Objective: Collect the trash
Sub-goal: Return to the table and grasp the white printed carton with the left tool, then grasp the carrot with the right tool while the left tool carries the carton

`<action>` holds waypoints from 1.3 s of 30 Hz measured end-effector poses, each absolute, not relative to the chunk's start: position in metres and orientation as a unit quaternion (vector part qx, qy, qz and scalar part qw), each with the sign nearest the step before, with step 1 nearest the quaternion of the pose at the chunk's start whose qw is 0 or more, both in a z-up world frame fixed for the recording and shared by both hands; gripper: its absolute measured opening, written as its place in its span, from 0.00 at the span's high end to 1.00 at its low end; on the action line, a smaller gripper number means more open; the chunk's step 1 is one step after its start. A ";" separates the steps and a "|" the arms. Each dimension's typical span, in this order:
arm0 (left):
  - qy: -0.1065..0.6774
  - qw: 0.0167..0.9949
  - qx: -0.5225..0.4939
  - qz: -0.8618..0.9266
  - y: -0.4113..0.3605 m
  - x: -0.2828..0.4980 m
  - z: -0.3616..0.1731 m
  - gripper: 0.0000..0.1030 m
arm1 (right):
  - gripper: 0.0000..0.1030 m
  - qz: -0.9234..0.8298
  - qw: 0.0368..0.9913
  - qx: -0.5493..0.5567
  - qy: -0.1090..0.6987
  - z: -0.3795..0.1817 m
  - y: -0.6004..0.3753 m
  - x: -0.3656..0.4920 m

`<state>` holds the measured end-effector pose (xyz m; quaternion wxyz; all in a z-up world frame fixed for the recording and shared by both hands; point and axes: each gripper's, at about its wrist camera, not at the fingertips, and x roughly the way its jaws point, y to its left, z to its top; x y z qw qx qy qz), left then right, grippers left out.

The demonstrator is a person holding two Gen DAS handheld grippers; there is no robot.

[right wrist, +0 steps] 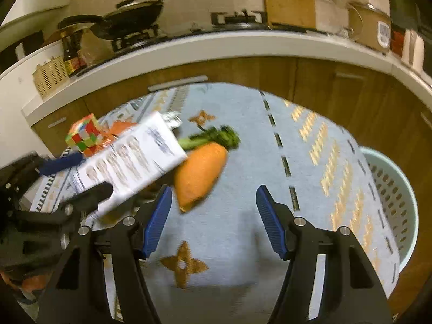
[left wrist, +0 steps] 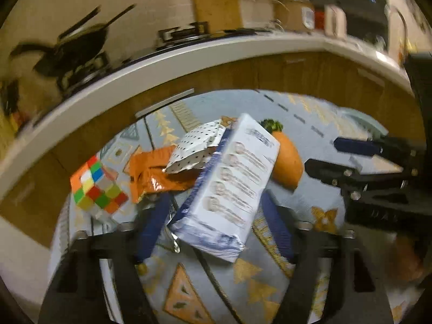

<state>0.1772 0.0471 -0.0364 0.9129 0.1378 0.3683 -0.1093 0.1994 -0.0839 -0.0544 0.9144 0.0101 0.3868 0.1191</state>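
A white and blue carton (left wrist: 232, 186) lies tilted on the rug between the blue pads of my left gripper (left wrist: 216, 224). The jaws stand wide on either side of it, with a gap on the right. The carton also shows in the right wrist view (right wrist: 129, 162), with the left gripper's fingers (right wrist: 62, 162) around it. An orange wrapper (left wrist: 151, 172) and a dotted white paper (left wrist: 197, 145) lie behind the carton. My right gripper (right wrist: 213, 216) is open and empty above the rug, just right of a plush carrot (right wrist: 199, 172). A pale perforated basket (right wrist: 391, 205) stands at the right.
A colourful puzzle cube (left wrist: 94, 186) lies left of the wrappers. The patterned blue rug (right wrist: 243, 243) covers the floor. Wooden cabinets under a white counter (right wrist: 216, 46) curve behind, with a wok (right wrist: 129, 21) and a rice cooker (right wrist: 370, 27) on top.
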 end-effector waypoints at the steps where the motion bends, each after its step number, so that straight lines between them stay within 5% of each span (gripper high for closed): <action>1: 0.375 0.907 0.152 -0.114 0.044 0.180 -0.040 0.35 | 0.41 0.119 0.913 0.022 0.389 -0.055 -0.089 0.201; 10: 0.384 0.894 0.217 -0.079 0.029 0.195 -0.061 0.40 | 0.41 0.127 0.917 0.032 0.377 -0.053 -0.092 0.198; 25: 0.350 0.934 0.008 -0.074 0.085 0.154 -0.024 0.43 | 0.41 0.140 0.894 0.022 0.425 -0.059 -0.063 0.235; 32: 0.348 0.934 -0.011 -0.080 0.085 0.154 -0.022 0.43 | 0.83 0.156 0.880 0.048 0.446 -0.068 -0.063 0.243; 39: 0.332 0.938 0.002 -0.097 0.056 0.157 -0.005 0.43 | 0.86 0.139 0.908 0.044 0.393 -0.034 -0.092 0.211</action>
